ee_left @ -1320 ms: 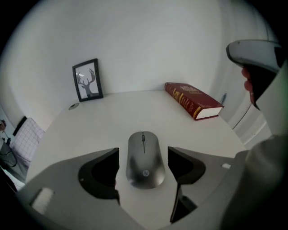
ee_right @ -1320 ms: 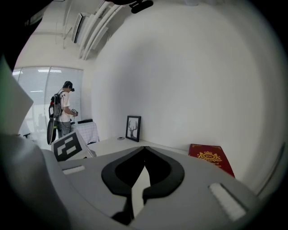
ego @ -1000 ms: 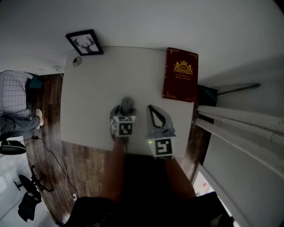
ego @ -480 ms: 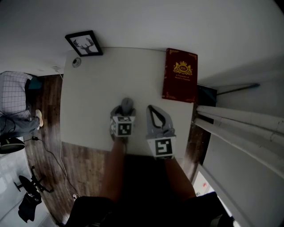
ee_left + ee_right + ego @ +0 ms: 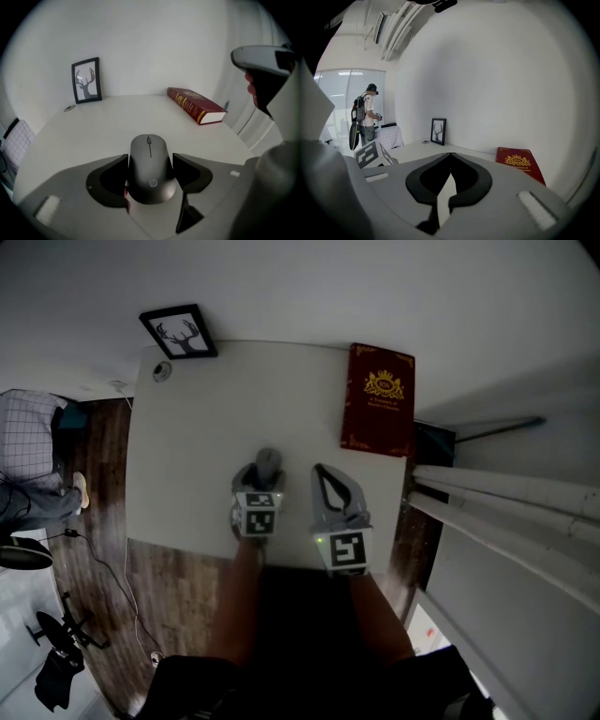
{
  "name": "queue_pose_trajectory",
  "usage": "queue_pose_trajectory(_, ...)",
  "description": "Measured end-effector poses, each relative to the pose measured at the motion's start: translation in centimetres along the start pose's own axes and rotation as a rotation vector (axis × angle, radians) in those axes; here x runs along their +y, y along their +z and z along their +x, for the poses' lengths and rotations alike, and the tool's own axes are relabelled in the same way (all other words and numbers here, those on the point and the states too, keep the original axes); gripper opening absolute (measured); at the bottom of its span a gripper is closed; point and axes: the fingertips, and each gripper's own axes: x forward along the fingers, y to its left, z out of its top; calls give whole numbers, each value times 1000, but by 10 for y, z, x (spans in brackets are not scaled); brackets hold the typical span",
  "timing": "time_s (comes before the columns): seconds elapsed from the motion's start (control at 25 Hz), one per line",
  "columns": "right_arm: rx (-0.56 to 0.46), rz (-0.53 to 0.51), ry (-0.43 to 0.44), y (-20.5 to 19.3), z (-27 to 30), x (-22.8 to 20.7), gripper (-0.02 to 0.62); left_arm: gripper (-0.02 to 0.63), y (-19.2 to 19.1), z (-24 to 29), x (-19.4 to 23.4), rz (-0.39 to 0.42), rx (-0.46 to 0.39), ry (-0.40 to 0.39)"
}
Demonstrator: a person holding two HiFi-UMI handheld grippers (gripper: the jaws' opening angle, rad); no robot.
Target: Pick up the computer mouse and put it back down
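A dark grey computer mouse [image 5: 151,164] lies on the white table [image 5: 197,456], its front toward the wall. My left gripper [image 5: 150,161] points down at it, and its jaws are closing with the mouse between them. The pads stand right at the mouse's two sides, and the mouse still rests on the tabletop. In the head view the mouse [image 5: 268,460] pokes out past the left gripper [image 5: 265,472]. My right gripper [image 5: 321,471] hovers just to its right, shut and empty; its tips [image 5: 450,154] meet with nothing between them.
A red hardback book [image 5: 380,399] lies at the table's far right corner. A framed deer picture [image 5: 178,331] leans on the wall at the far left, a small round object [image 5: 163,370] beside it. A person [image 5: 369,115] stands far off by a window.
The left gripper has tipped slightly lower over the mouse and its jaws have narrowed toward it. The mouse and the right gripper have not moved.
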Motion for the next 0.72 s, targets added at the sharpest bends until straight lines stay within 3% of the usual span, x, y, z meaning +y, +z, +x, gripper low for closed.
queue_pose_trajectory(0.44, -17, 24, 38, 3, -1, 0, 14, 299, 56, -46, -20, 86, -344, -22)
queue_pose_trajectory(0.56, -26, 72, 128, -1, 1, 2, 15, 299, 69, -61, -27, 98, -426, -50)
queue_pose_trajectory(0.6, -17, 113, 194, -2, 3, 5, 51, 299, 73, -66, -29, 108, -452, -60)
queue_pose_trajectory(0.68, 14, 211, 330, -3, 10, 12, 323, 299, 80, -75, -35, 130, -501, -85)
queue_pose_trajectory(0.72, 26, 248, 381, -4, 14, 15, 363, 299, 83, -79, -38, 140, -525, -98)
